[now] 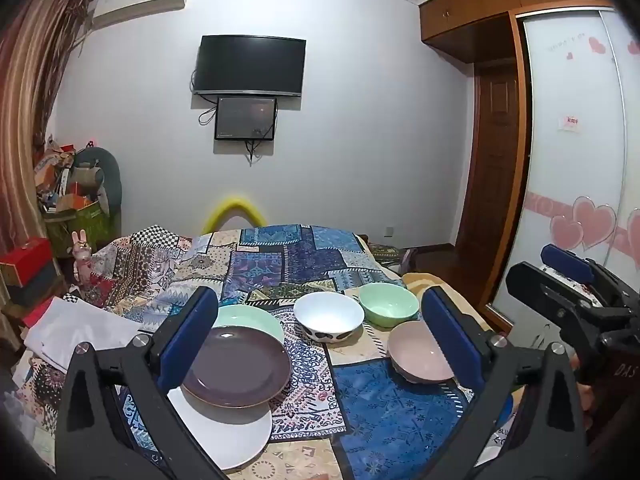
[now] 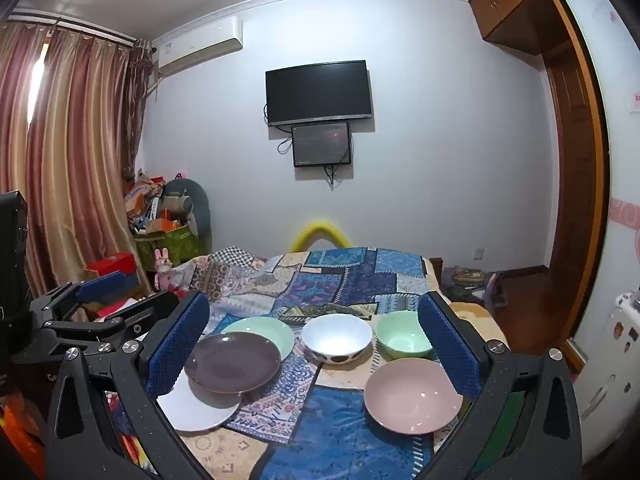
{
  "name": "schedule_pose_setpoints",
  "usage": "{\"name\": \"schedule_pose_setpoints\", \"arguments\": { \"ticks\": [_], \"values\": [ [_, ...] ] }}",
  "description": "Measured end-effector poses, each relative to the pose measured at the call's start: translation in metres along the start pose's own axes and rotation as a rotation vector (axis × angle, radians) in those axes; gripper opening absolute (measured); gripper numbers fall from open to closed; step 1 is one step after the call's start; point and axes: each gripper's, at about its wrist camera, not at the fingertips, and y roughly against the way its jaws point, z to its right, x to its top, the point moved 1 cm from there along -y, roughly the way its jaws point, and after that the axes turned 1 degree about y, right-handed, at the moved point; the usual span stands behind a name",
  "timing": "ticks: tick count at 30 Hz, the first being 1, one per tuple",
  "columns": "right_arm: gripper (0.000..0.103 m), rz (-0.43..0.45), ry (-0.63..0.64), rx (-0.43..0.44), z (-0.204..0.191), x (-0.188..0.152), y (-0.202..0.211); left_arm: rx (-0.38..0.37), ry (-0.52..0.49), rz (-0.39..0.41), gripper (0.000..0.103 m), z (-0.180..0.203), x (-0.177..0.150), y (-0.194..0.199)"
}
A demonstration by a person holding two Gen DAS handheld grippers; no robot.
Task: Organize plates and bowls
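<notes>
I hold both grippers' jaws apart and empty above the bed (image 2: 328, 432). The brown plate (image 1: 236, 366) overlaps the white plate (image 1: 232, 436) ahead-left, nearest my left gripper (image 1: 320, 336); the pink bowl (image 2: 414, 396) sits by my right gripper (image 2: 314, 344).

Readable text is scarce. Right gripper (image 1: 568, 276) body, seen from the left wrist view, shows "DAS", cut off at the frame edge. A partly hidden label (image 1: 499, 436) under the left gripper's right finger reads "BLU". Wardrobe sticker and air conditioner markings too blurred.
</notes>
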Motion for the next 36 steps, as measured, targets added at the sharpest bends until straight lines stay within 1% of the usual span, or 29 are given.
{"name": "schedule_pose_setpoints", "arguments": {
  "ticks": [3, 4, 10, 12, 24, 36],
  "values": [
    [0.103, -0.006, -0.005, -0.003, 0.0009, -0.0002, -0.0006, 0.002, 0.008, 0.000, 0.103, -0.0020, -0.0005, 0.0004],
    [0.103, -0.007, -0.005, -0.002, 0.0011, -0.0003, -0.0010, 0.003, -0.013, 0.009, 0.103, -0.0016, 0.0029, 0.0028],
    [0.103, 0.000, -0.004, 0.002, -0.0017, 0.0007, -0.0011, 0.018, -0.027, 0.018, 0.103, -0.0044, 0.0032, 0.0051],
    [0.103, 0.004, -0.004, 0.006, -0.0002, 0.0006, 0.0013, 0.027, -0.034, 0.019, 0.103, 0.0004, 0.0031, 0.0047],
    [0.103, 0.016, 0.005, 0.014, -0.0032, 0.0012, 0.0026, 0.016, -0.034, 0.018, 0.103, -0.0022, 0.0045, 0.0054],
    [0.103, 0.016, 0.008, 0.016, -0.0052, 0.0020, 0.0028, 0.026, -0.040, 0.024, 0.103, -0.0010, 0.0036, 0.0041]
  ]
}}
